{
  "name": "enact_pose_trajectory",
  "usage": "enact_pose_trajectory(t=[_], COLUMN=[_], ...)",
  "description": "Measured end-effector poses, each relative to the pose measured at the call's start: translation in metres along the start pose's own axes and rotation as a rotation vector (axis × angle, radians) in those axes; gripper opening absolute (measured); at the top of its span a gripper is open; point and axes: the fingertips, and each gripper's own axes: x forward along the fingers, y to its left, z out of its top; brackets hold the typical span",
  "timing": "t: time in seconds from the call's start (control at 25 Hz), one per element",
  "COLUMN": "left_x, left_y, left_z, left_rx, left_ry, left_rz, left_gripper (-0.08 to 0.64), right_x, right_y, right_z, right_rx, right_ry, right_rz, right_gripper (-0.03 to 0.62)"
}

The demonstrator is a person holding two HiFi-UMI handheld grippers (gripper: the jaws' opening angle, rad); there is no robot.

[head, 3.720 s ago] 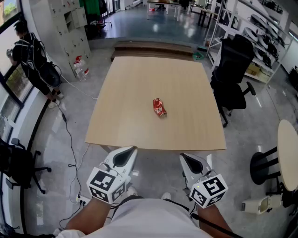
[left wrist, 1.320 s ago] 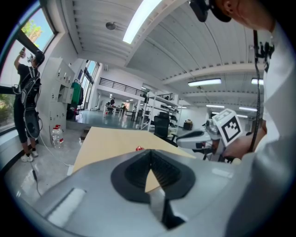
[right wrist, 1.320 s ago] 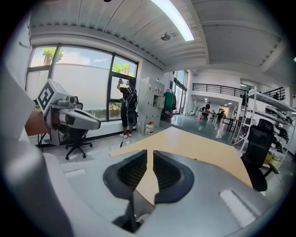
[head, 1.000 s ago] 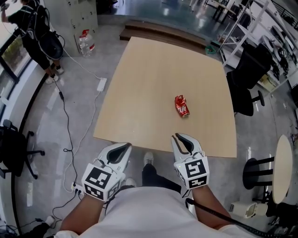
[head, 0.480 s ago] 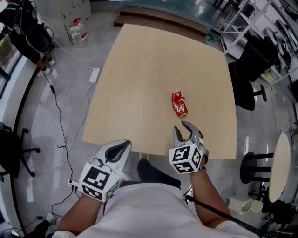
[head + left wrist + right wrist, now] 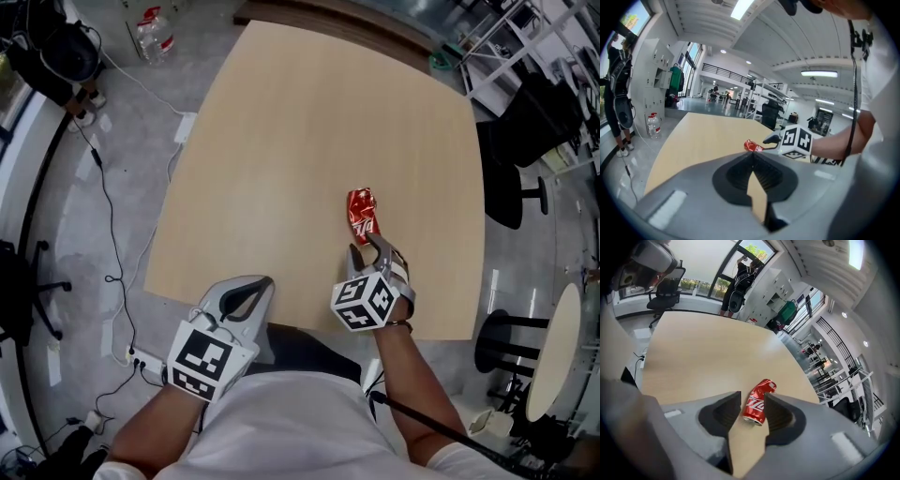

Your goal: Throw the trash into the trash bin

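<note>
A crushed red soda can (image 6: 362,216) lies on its side on the tan table (image 6: 281,141), right of the middle. My right gripper (image 6: 367,247) hovers low over the table just short of the can, pointing down at it. Its jaws are opening, and in the right gripper view the can (image 6: 760,401) sits just past the right gripper (image 6: 752,397), its near end at the gap, with neither pad touching it. My left gripper (image 6: 248,292) hangs at the table's near edge, shut and empty. The left gripper (image 6: 753,155) view shows the can (image 6: 752,146) ahead, next to the right gripper's marker cube (image 6: 797,140).
A water bottle (image 6: 150,33) stands on the floor at the table's far left corner. Cables and a power strip (image 6: 185,127) run along the left side. A black office chair (image 6: 525,131) and a round table (image 6: 553,356) stand to the right. A person (image 6: 618,101) stands by the window.
My right gripper has moved forward and down over the table's near edge to the can, and its jaws have spread. My left gripper has edged forward to the table's edge.
</note>
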Motion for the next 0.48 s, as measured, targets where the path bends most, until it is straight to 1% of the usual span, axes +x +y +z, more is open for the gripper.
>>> enact_pose_trajectory(t=[0.28, 0.36, 0.48], left_x=[0.025, 0.029, 0.034], left_y=[0.002, 0.005, 0.009], left_z=[-0.003, -0.005, -0.004], left_rx=[-0.045, -0.052, -0.053], left_ry=[0.038, 0.049, 0.041], left_rz=[-0.014, -0.012, -0.006], left_gripper=[0.008, 0.008, 0.009], right_x=[0.039, 0.05, 0.064], right_y=[-0.001, 0.0, 0.0], right_z=[-0.014, -0.017, -0.017], right_rx=[-0.043, -0.05, -0.066], right_ry=[0.064, 0.083, 0.11], right_rz=[0.02, 0.025, 0.018], right_gripper=[0.178, 0.195, 0.233])
